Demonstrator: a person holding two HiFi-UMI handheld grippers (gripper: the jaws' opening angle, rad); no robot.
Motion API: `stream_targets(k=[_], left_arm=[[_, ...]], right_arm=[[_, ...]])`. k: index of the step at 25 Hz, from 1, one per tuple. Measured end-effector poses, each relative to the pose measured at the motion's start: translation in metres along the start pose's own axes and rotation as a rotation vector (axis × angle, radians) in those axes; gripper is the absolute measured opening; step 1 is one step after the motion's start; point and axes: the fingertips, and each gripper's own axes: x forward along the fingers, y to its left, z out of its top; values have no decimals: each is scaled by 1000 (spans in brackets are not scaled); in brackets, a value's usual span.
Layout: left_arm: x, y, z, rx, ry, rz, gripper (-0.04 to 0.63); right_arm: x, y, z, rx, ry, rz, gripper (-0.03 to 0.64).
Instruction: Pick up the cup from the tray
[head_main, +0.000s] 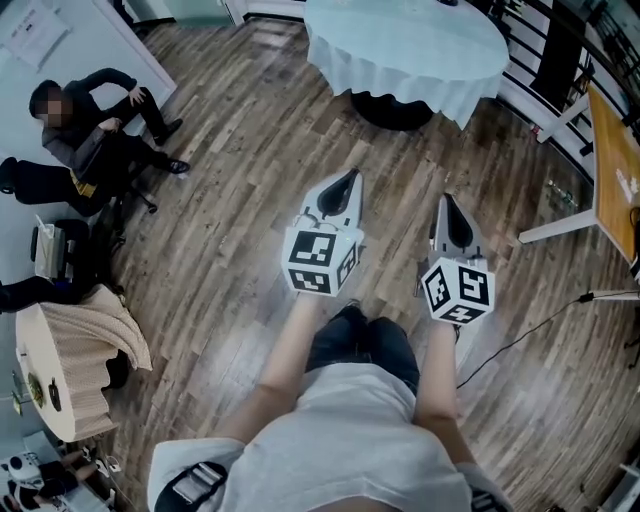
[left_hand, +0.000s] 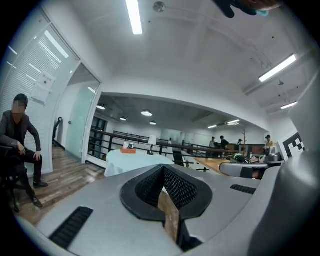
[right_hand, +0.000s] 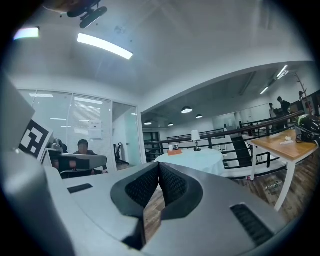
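No legible text or labels

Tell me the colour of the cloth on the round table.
Pale bluish white; the tablecloth shows best in the head view.

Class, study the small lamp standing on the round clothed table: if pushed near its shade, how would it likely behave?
The lamp has a slim stem with its shade on top, so it would probably tip rather than slide. The cloth beneath drapes loosely, so the base might drag and wrinkle it.
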Motion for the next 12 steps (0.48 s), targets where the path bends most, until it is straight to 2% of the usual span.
stream_targets(k=[12], left_arm=[[90,51,-4,-41,32,40,6]], right_arm=[[104,-29,-4,3,48,24,8]])
